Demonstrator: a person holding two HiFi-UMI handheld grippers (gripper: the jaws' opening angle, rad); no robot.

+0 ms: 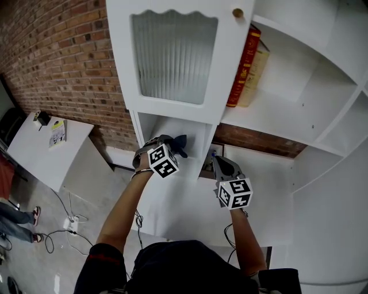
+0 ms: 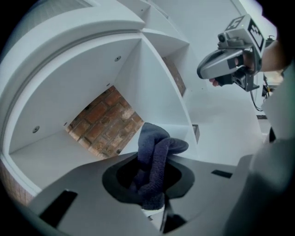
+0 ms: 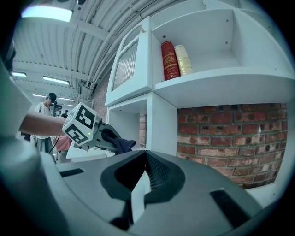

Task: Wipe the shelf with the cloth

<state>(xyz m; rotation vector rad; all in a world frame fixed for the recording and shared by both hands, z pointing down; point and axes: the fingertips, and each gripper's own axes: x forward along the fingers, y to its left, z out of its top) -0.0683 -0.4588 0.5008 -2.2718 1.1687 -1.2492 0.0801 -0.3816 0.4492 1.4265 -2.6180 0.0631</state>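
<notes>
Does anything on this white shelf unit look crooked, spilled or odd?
Nothing stands out. The red book and cream book stand neatly on the upper shelf; the dark cloth sits bunched in the left gripper.

Ribbed dark cloth (image 2: 154, 154) (soft, matt knit) and a smooth, white-painted shelf (image 2: 44, 156)

Red brick wall (image 1: 63, 63) behind a white shelf unit (image 1: 276, 112) with a ribbed-glass door (image 1: 172, 54) and brass knob (image 1: 237, 12), white table (image 1: 34, 150) near the wall at left, pale grey floor (image 1: 57, 261) with trailing cables (image 1: 60, 232), corrugated ceiling (image 3: 97, 23) with lit tube lights (image 3: 44, 13)
</notes>
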